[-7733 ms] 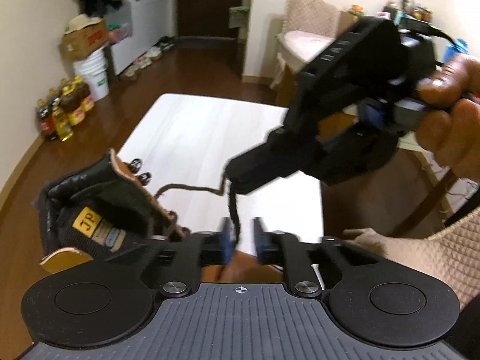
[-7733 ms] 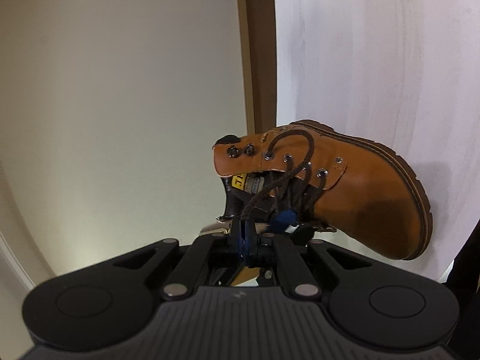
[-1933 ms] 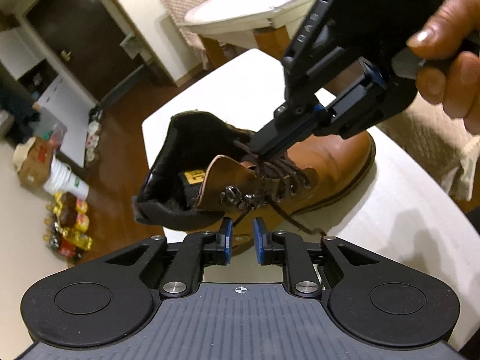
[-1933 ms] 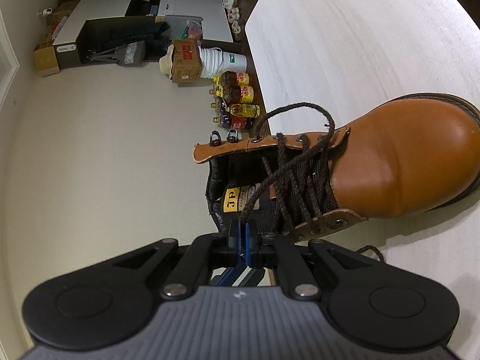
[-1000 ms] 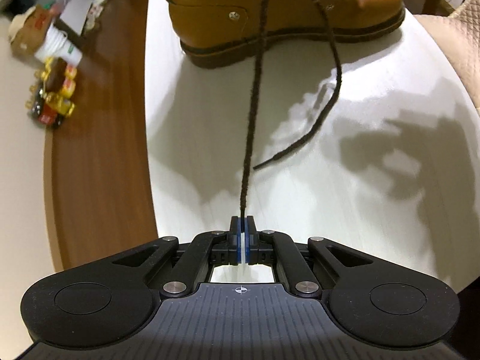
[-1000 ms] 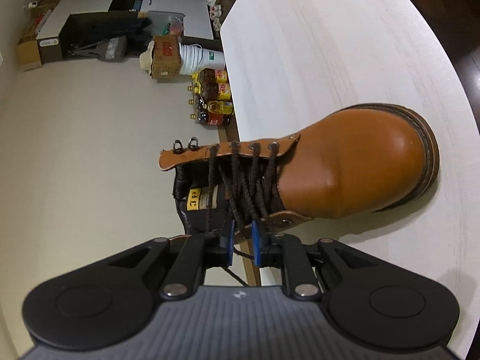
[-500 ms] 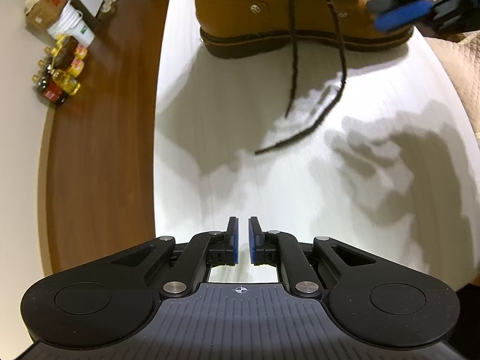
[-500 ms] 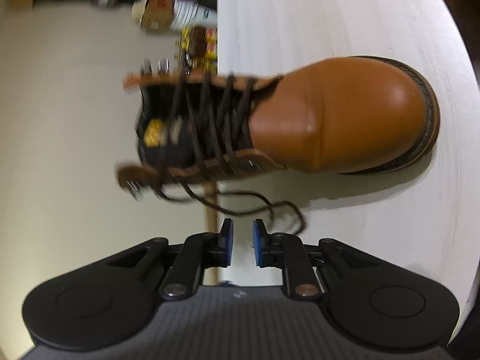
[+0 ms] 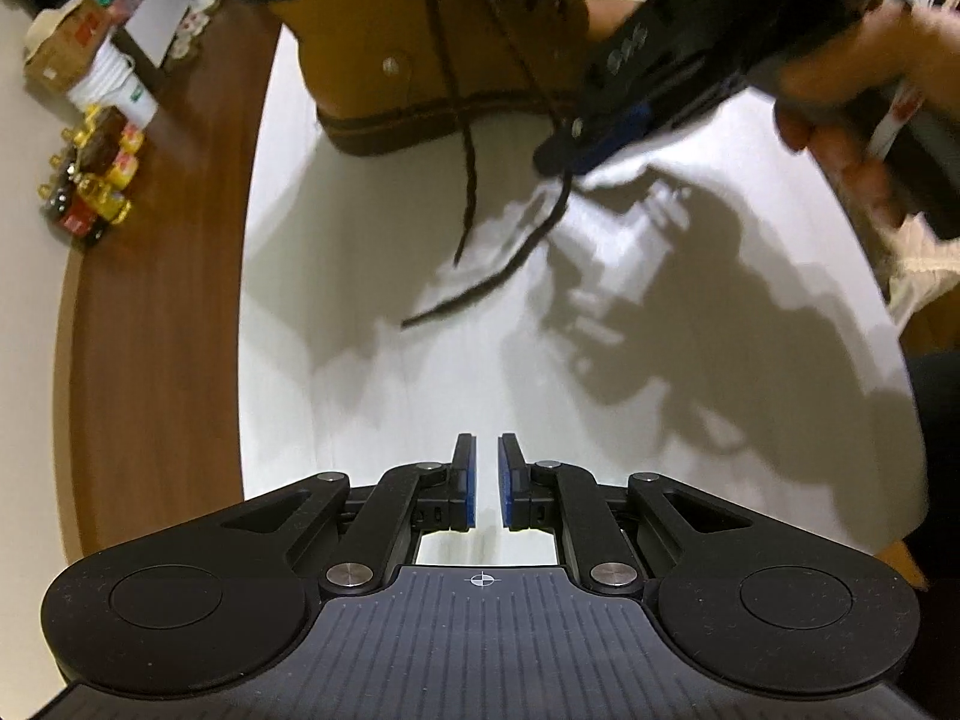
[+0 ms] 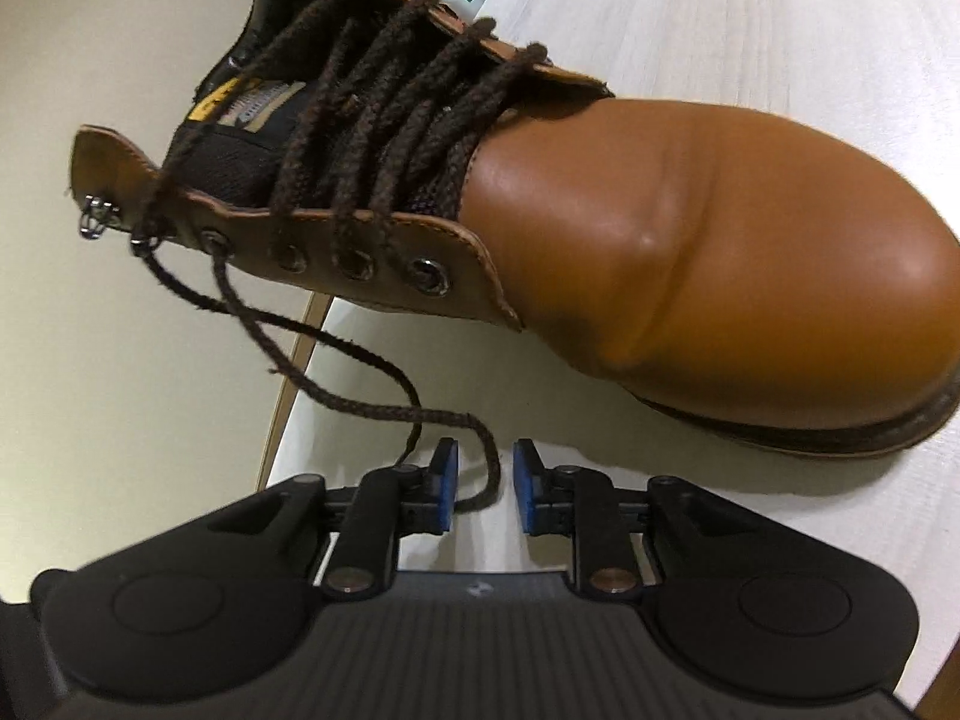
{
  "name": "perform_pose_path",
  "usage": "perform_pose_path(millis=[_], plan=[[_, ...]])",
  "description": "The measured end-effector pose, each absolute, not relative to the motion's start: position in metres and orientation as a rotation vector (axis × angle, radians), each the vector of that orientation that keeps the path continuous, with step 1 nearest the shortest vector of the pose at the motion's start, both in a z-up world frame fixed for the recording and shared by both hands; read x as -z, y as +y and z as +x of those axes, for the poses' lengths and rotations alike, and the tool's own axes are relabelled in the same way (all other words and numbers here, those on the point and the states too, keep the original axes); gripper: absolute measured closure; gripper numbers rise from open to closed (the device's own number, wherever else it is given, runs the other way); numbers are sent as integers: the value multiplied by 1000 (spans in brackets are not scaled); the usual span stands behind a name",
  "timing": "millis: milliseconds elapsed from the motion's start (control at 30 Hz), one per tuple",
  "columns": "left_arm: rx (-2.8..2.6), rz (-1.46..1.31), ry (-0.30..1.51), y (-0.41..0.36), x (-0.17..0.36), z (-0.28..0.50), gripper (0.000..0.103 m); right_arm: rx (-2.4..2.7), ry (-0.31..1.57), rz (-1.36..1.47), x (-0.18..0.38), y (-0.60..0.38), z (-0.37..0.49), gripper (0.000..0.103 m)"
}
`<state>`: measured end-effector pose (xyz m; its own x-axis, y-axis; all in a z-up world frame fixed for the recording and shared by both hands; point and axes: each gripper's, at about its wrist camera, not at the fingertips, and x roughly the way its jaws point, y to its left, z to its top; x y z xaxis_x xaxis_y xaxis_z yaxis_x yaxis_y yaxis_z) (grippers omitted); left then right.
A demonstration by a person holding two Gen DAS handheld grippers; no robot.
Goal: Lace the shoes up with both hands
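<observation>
A tan leather boot (image 9: 420, 60) lies on the white table (image 9: 600, 390), its dark brown lace threaded through the lower eyelets. Two loose lace ends (image 9: 474, 294) trail from the boot onto the tabletop. My left gripper (image 9: 486, 450) hovers over bare table well short of them, open by a narrow gap with nothing between its pads. My right gripper (image 9: 555, 159) reaches down beside the boot's sole. In the right wrist view the boot (image 10: 690, 252) fills the frame, and one lace end (image 10: 489, 480) runs loosely between the pads of my open right gripper (image 10: 483, 456).
A person's hand (image 9: 852, 90) holds the right gripper. The table's curved edge runs down the left, with wooden floor beyond. Oil bottles (image 9: 90, 192) and a white bucket with a cardboard box (image 9: 114, 90) stand on the floor by the wall.
My left gripper has let go of the lace, opened and drawn back from the boot. My right gripper has rolled and come down beside the boot, over the loose lace ends.
</observation>
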<state>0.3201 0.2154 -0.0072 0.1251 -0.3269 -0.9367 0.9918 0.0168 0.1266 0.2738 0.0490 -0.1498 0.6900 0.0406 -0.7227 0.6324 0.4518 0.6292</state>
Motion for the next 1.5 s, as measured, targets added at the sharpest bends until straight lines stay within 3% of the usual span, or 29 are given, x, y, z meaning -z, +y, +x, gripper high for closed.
perform_pose_path(millis=[33, 267, 567, 800, 967, 1200, 1433, 1467, 1500], plan=[[1268, 1000, 865, 212, 4, 320, 93, 408, 748, 1051, 149, 49, 273, 100], [1370, 920, 737, 178, -21, 307, 91, 448, 736, 875, 97, 45, 246, 100], [1462, 869, 589, 128, -54, 273, 88, 450, 719, 106, -17, 27, 228, 99], [1386, 845, 660, 107, -53, 258, 88, 209, 693, -489, -3, 54, 267, 99], [1328, 843, 688, 96, -51, 252, 88, 128, 806, -327, 18, 33, 275, 91], [1331, 909, 606, 48, -51, 246, 81, 219, 870, 41, 22, -26, 237, 90], [1321, 1200, 607, -13, -10, 230, 79, 342, 846, 462, 27, -88, 186, 88], [1324, 1246, 608, -17, -5, 227, 80, 349, 841, 486, 29, -92, 183, 86], [1321, 1274, 611, -18, -2, 226, 92, 360, 831, 535, 29, -100, 175, 86]])
